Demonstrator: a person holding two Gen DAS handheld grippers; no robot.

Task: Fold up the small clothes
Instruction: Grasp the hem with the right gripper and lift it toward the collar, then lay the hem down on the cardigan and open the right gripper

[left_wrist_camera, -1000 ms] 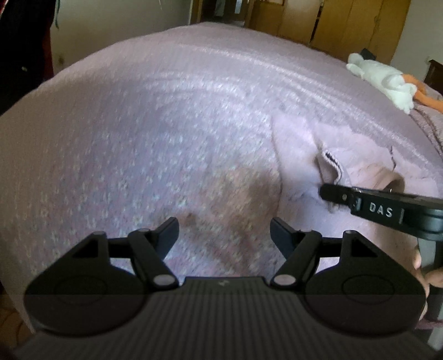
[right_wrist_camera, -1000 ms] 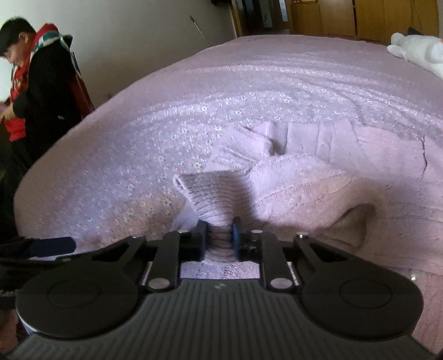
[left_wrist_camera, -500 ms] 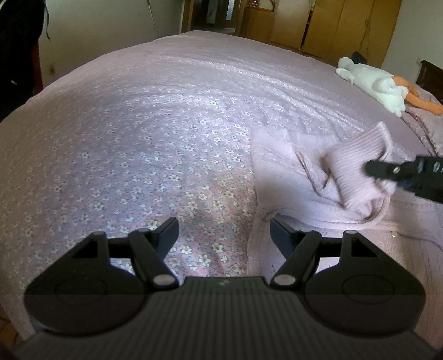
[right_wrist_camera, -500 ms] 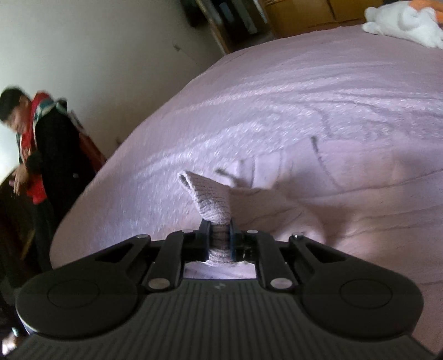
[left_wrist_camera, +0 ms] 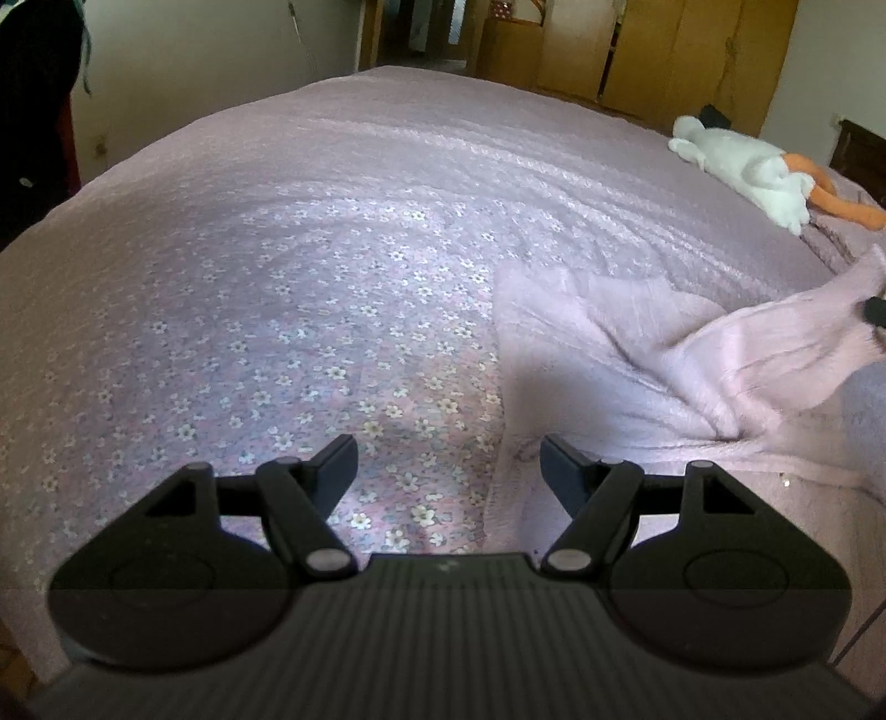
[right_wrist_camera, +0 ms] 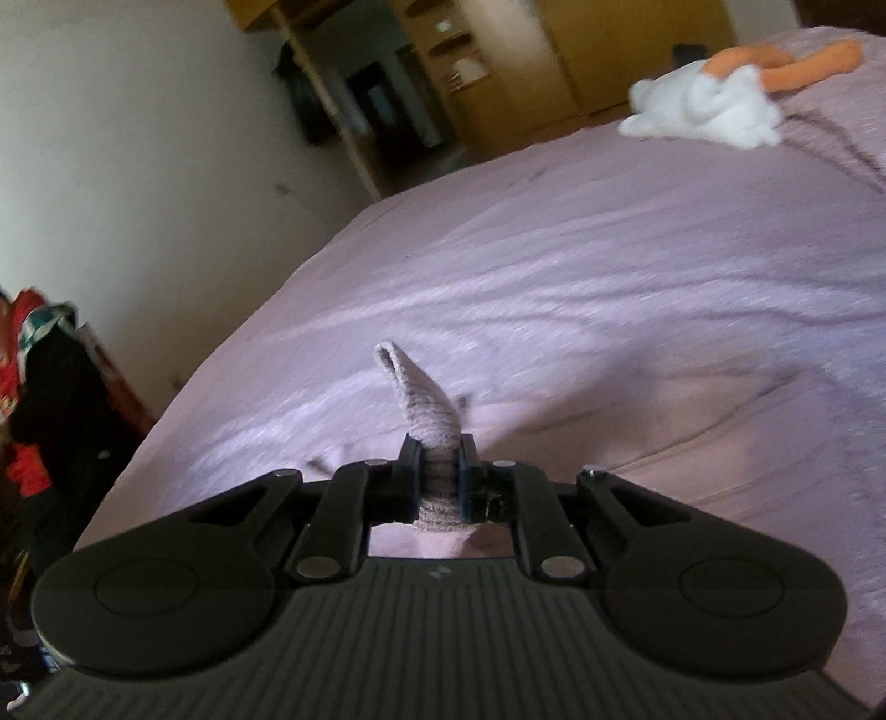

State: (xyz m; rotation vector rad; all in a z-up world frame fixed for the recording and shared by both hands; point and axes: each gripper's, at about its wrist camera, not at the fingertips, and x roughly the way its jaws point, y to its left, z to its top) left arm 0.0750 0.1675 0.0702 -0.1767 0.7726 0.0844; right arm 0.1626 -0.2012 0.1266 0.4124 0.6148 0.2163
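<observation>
A pale pink knitted sweater (left_wrist_camera: 637,354) lies on the bed at the right of the left wrist view, with one sleeve (left_wrist_camera: 792,338) pulled up and out toward the right edge. My right gripper (right_wrist_camera: 437,462) is shut on that sleeve's ribbed cuff (right_wrist_camera: 421,399), which sticks up between its fingers; the tip of this gripper (left_wrist_camera: 875,310) shows at the right edge of the left wrist view. My left gripper (left_wrist_camera: 448,462) hangs open above the sweater's near left edge, with nothing between its fingers.
The bed is covered by a pink floral bedspread (left_wrist_camera: 304,310). A white and orange plush toy (left_wrist_camera: 747,166) lies at the far right of the bed. A person in dark and red clothes (right_wrist_camera: 39,399) stands beside the bed at the left. Wooden wardrobes (left_wrist_camera: 664,50) line the back wall.
My right gripper has lifted the sleeve cuff and carried it to the right, stretching the sleeve out. The left gripper has pulled back a little and stayed open.
</observation>
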